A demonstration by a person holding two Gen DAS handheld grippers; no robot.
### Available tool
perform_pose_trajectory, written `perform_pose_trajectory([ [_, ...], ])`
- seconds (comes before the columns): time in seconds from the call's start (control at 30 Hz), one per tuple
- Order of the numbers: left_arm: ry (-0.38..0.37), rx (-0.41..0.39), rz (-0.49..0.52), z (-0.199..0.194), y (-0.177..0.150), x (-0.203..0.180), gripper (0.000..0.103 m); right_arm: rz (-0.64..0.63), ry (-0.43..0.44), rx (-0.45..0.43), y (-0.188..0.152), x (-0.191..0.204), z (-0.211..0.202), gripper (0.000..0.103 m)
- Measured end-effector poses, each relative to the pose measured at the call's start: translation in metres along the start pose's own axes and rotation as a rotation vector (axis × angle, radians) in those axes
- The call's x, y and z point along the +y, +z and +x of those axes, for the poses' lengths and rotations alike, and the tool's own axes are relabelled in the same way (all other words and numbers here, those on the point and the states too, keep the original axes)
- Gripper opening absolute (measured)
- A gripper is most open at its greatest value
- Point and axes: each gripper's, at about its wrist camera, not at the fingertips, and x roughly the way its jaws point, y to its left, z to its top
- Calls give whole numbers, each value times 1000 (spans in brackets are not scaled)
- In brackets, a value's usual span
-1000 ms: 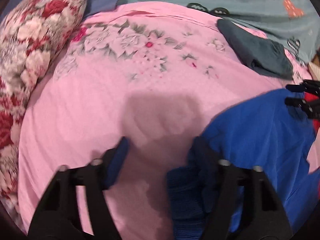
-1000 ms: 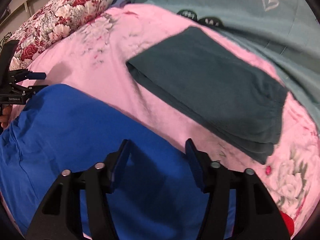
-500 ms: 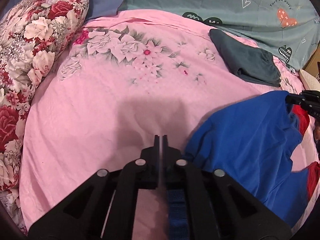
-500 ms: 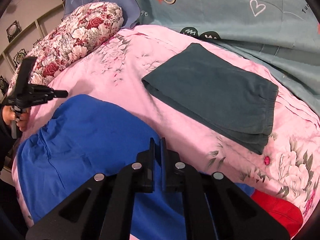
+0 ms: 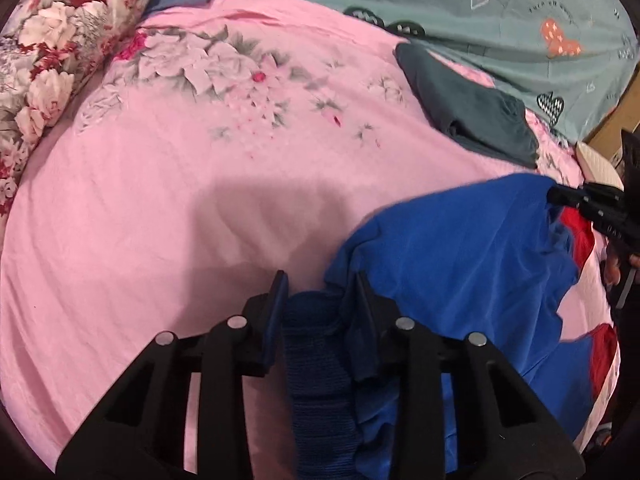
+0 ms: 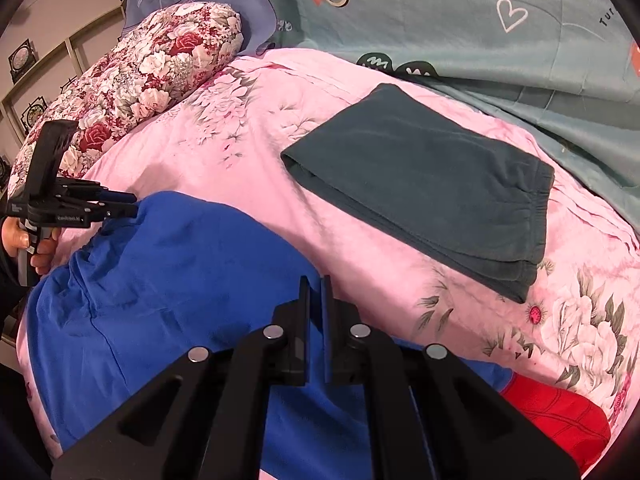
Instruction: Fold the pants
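I have the bright blue cloth pants (image 6: 168,280) spread loosely over the near part of the pink floral bedsheet (image 5: 160,200), and I take these pants as my landmark.

My left gripper (image 5: 320,292) sits at their near left edge. Its fingers (image 5: 276,308) stand at a narrow gap and have just been opening; a bunched, ribbed dark-blue band of the pants lies between them, and I cannot tell whether the pads still press on it.

My right gripper (image 6: 315,300) is at the pants' near right edge, fingers (image 6: 302,320) drawn almost together with blue cloth running up between them, so it is pinching the fabric. In the left wrist view the same gripper shows at the pants' far right corner, dark tips against the blue edge.

Beyond the pants, toward the head of the bed and to their right, a folded dark grey-green pair of trousers with an elastic waistband (image 6: 432,184) lies flat on the sheet, apart from the blue cloth. A red garment (image 6: 560,412) pokes out from under the pants' right side. Farther back, a teal quilt printed with hearts (image 6: 480,20) covers the bed's far side, and left of the pants a long red-and-white rose-patterned bolster pillow (image 6: 152,68) runs along the edge of the sheet.
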Motion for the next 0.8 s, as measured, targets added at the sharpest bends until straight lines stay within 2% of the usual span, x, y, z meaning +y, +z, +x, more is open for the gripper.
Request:
perform_pose_trajectory([
  [0.13, 7, -96, -24, -28, 4, 1, 32, 1, 5, -61, 0, 4, -26, 4],
  [0.27, 41, -218, 40, -74, -12, -20, 32, -33, 38, -163, -16, 31, -80, 4],
  [0.37, 20, -282, 91, -116, -41, -33, 32, -87, 59, -244, -50, 72, -137, 4],
  [0.43, -3, -301, 127, -143, -72, -42, 30, -123, 89, -282, -86, 108, -171, 4],
  [0.47, -16, -298, 142, -151, -87, -46, 23, -132, 109, -289, -104, 124, -182, 4],
  [0.53, -28, -275, 183, -162, -123, -54, 21, -134, 148, -258, -150, 157, -185, 4],
  [0.63, -50, -173, 200, -151, -175, -56, 20, -65, 177, -128, -206, 181, -148, 4],
  [0.67, -48, -148, 198, -144, -187, -54, 16, -53, 168, -103, -218, 184, -138, 4],
  [0.73, -43, -114, 165, -133, -199, -47, 15, -6, 148, -76, -237, 187, -121, 4],
  [0.8, -65, -121, 135, -136, -201, -45, 15, 42, 162, -120, -235, 183, -128, 4],
])
